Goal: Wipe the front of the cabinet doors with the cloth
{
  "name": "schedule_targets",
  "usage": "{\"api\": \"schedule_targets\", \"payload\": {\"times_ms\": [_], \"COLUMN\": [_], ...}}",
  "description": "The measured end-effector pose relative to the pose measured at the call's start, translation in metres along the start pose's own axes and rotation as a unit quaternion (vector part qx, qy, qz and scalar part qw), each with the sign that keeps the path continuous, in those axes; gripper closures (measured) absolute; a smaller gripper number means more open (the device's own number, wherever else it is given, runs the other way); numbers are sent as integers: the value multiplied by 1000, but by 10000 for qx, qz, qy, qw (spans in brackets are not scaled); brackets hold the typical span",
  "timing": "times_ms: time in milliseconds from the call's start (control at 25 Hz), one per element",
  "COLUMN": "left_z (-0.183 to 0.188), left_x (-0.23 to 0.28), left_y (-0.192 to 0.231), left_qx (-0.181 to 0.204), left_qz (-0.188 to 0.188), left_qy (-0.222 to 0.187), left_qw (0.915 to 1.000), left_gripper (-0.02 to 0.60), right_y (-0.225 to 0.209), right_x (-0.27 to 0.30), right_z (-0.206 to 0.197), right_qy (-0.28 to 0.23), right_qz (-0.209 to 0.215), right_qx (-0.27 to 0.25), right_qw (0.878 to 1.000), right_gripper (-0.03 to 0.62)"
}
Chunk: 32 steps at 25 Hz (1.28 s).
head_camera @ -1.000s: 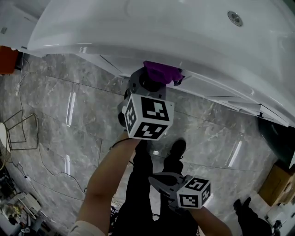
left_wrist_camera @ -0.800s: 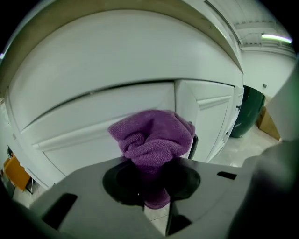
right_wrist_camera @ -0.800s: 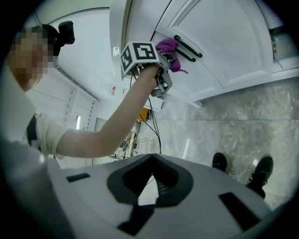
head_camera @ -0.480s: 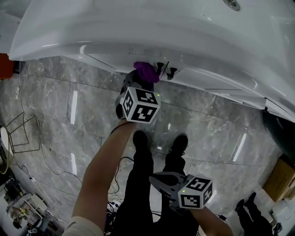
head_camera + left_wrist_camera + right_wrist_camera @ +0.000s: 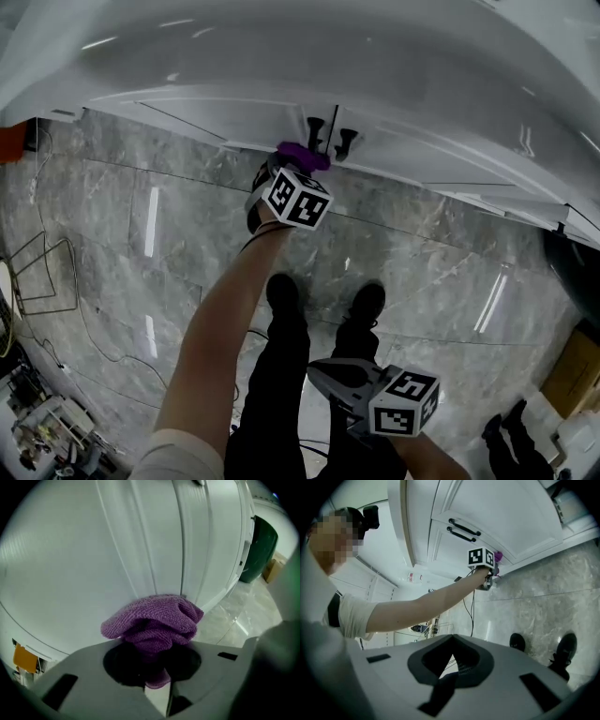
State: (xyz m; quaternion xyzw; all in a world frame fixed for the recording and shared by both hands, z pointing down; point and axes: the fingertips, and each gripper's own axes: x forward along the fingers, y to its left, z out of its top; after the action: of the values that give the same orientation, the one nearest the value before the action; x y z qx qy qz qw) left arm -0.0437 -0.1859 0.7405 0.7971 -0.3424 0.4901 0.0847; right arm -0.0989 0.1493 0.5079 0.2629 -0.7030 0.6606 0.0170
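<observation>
Cloth (image 5: 302,155) is bunched and purple, pinched in my left claw (image 5: 287,169), and over the last second it has come from up under the overhanging top edge to a spot just below the pair of dark handles (image 5: 328,138), where the two cabinet doors (image 5: 225,114) meet. The marker cube has shrunk in the head view and my arm is stretched out much further, so I judge the stroke has run down the door front. The right gripper view backs this: the cloth sits near the lower corner of the panel, close to the marble floor (image 5: 422,272). In the left gripper view the jaws are clamped on the cloth's tail, and the wad (image 5: 152,620) is pressed against the white door. This part of the front looks covered, and I think the neighbouring door is the surface left to wipe. My right claw (image 5: 317,368) hangs low by my legs, well apart from the cabinet, jaws drawn nearly together on nothing. As for containers, the cabinet is shut, so I can't see what's inside; a dark green bin (image 5: 257,550) stands further along the cabinet run, its contents out of sight.
</observation>
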Motion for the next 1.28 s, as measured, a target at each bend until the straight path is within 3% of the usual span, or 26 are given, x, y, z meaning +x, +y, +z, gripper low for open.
{"api": "schedule_targets", "payload": {"times_ms": [280, 400, 480, 560, 680, 840, 1000, 1280], "left_z": [-48, -50, -44, -27, 24, 107, 162, 191], "left_x": [53, 36, -2, -58, -150, -236, -259, -246], "left_y": [-17, -23, -35, -47, -55, -43, -28, -23], "left_qx": [-210, -323, -260, -343, -767, -1074, -1209, -996], "left_qz": [-156, -281, -424, -616, -852, -557, -135, -21], "left_qy": [553, 536, 373, 93, -503, -1366, -1788, -1699], "left_qw": [9981, 9976, 9981, 9975, 9921, 9832, 9763, 9804], "left_gripper": [483, 485, 485, 485, 485, 485, 485, 485], "right_y": [-19, -23, -16, -3, 21, 45, 58, 49], "right_x": [-2, -10, -18, -26, -38, -51, -66, -87], "right_z": [-7, -3, -2, -2, 2, 7, 13, 20], "right_qy": [5, -110, -173, -194, -248, -285, -273, -397], "right_qz": [-112, -200, -207, -180, -122, -57, -19, 7], "right_qx": [39, 64, 144, 182, 233, 251, 178, 223], "right_qw": [9999, 9997, 9995, 9995, 9993, 9993, 9995, 9990], "right_gripper": [585, 585, 585, 585, 585, 585, 585, 585]}}
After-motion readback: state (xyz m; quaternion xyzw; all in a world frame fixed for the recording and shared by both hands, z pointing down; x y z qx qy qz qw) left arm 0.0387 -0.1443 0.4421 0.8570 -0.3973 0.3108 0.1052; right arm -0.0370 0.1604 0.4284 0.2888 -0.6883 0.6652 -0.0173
